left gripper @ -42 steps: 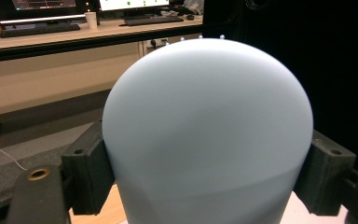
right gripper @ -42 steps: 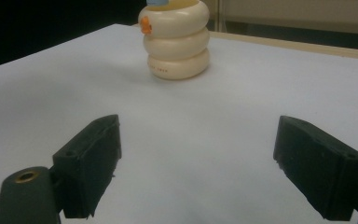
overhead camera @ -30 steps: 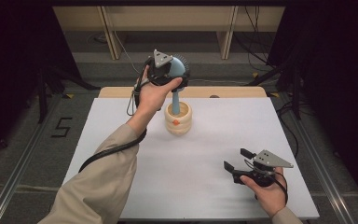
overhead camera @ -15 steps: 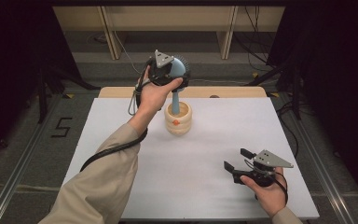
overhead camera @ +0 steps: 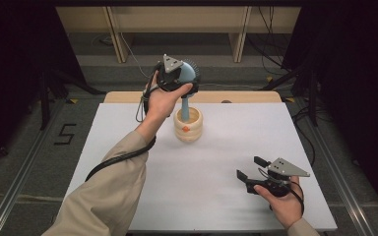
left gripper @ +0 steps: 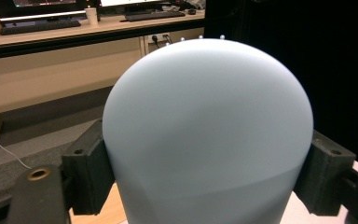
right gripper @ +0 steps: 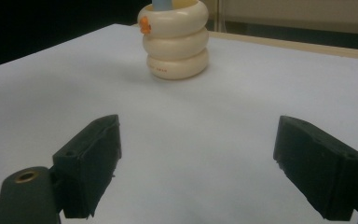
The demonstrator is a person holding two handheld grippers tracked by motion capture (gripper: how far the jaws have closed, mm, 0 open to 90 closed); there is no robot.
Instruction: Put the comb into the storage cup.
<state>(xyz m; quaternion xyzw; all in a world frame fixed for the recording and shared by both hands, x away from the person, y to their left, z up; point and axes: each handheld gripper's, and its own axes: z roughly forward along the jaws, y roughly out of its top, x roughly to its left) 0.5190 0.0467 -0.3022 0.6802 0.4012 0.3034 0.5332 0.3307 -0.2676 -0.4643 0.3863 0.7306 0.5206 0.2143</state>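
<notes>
A white table [overhead camera: 128, 147] stands in a dark room, a cream ringed holder [overhead camera: 188, 126] near its far edge. The left gripper [overhead camera: 179, 77] clamps the pale blue brush [left gripper: 208, 135] by its head, its handle standing in the holder, likely for lifting out. The right gripper [overhead camera: 250, 173] rests near the front edge, jaws wide apart, empty.
</notes>
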